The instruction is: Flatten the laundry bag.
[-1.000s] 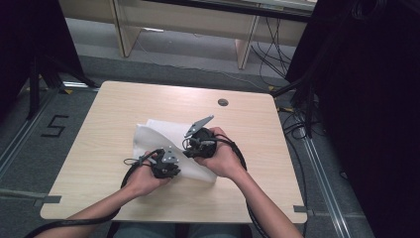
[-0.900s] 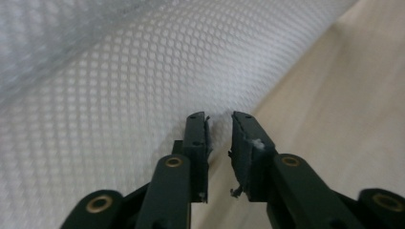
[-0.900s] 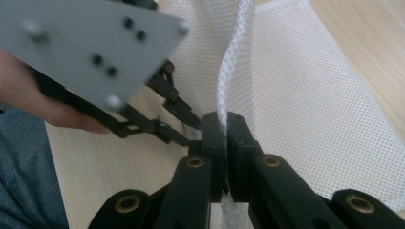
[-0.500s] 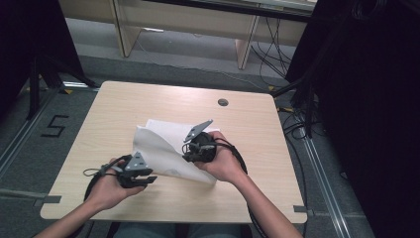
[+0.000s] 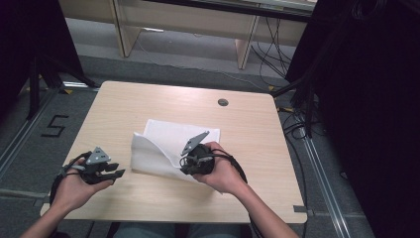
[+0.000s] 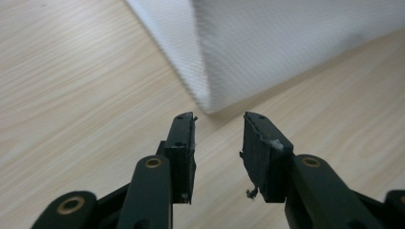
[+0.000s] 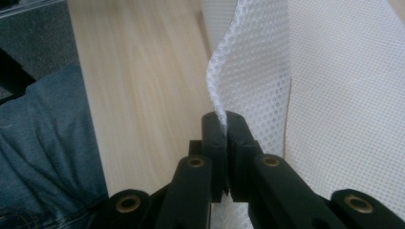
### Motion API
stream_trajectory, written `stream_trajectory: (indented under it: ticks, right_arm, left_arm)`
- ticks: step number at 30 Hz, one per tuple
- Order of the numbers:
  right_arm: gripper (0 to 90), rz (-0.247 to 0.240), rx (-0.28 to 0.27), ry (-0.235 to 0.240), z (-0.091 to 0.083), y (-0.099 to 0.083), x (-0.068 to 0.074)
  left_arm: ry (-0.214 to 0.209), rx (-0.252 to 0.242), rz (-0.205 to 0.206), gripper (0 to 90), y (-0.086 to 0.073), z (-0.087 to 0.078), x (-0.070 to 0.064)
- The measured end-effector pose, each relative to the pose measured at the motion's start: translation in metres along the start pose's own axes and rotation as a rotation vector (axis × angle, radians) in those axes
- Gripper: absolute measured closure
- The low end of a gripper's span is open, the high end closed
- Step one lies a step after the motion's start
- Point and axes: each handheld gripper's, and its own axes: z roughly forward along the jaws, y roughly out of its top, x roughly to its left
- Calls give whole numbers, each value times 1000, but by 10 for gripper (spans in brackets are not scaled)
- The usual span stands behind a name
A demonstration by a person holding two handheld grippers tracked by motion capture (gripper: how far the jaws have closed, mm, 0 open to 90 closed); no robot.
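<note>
Pinching the white mesh cloth (image 7: pixel 267 71) tight, the right gripper (image 5: pixel 190 163) lifts one edge off the table (image 5: pixel 247 124). Nearby, the left gripper (image 6: pixel 218 138) waits with jaws spread apart, just beside the cloth's corner.

In the high view the left gripper (image 5: pixel 118 173) sits at the lower left of the frame, held in the left hand (image 5: pixel 74 186), its jaws parted with a clear gap and pointing toward the right. The right gripper (image 5: pixel 182 166) sits just below the centre of the frame in the right hand (image 5: pixel 223 171), jaws pressed together. Both forearms enter from the bottom edge.
</note>
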Motion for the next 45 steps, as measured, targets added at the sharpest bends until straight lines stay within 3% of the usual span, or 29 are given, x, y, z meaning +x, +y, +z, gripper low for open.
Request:
stream_trajectory:
  ticks: [6, 12, 14, 17, 18, 20, 21, 23, 24, 25, 29, 30, 34, 35, 36, 37, 38, 39, 40, 43, 44, 45]
  right_arm:
    - [887, -10, 9, 20, 1, -4, 9]
    - [885, -12, 22, 40, 2, -10, 14]
    - [884, -12, 23, 41, 3, -12, 15]
    - [883, -9, 25, 46, 3, -15, 18]
    - [883, -7, 24, 54, 4, -17, 19]
    - [882, -7, 24, 60, 4, -19, 21]
    - [882, -6, 28, 59, 4, -20, 22]
    - [882, -7, 35, 62, 4, -23, 23]
    - [882, -5, 37, 68, 4, -25, 24]
    - [882, -4, 37, 65, 4, -26, 25]
    - [881, 5, 52, 80, 6, -32, 26]
    - [880, 5, 53, 75, 7, -34, 27]
    - [880, 14, 62, 87, 9, -39, 28]
    - [879, 13, 62, 91, 11, -40, 28]
    - [879, 18, 63, 89, 11, -41, 28]
    - [879, 21, 64, 92, 12, -42, 28]
    - [878, 23, 69, 96, 13, -44, 29]
    - [878, 30, 74, 103, 15, -45, 29]
    - [878, 37, 75, 106, 17, -47, 30]
    - [875, 61, 87, 113, 21, -52, 31]
    - [875, 51, 87, 117, 23, -53, 31]
    - [875, 60, 93, 123, 25, -55, 31]
  left_arm:
    - [44, 27, 1, 621, -3, 0, 14]
    - [55, 16, -11, 603, -3, 2, 15]
    - [60, 19, 6, 598, -3, 1, 16]
    - [63, -10, -27, 586, -3, 3, 16]
    - [70, 11, 6, 582, -2, 0, 19]
    - [74, -13, -15, 574, -2, 1, 19]
    - [75, 12, 8, 573, -1, -1, 21]
    - [86, 1, 7, 569, -1, -1, 22]
    - [91, -29, -25, 567, -2, 1, 20]
    - [93, -21, -25, 564, -1, 0, 20]
    - [86, -22, -15, 548, -2, 1, 21]
    - [86, 1, 7, 547, -1, -1, 22]
    - [93, -9, 10, 541, -1, -1, 21]
    - [97, -12, 7, 539, -1, -1, 21]
    - [98, -38, -24, 536, -1, 2, 18]
    - [96, -12, 22, 534, -1, -1, 20]
    - [96, -48, -12, 532, -1, 2, 17]
    - [93, -24, 28, 531, 0, 0, 18]
    - [94, -46, 9, 530, 0, 1, 16]
    - [74, -43, 35, 527, 3, 0, 12]
    - [64, -95, 1, 526, 4, 3, 8]
    - [53, -77, 36, 525, 5, 1, 7]
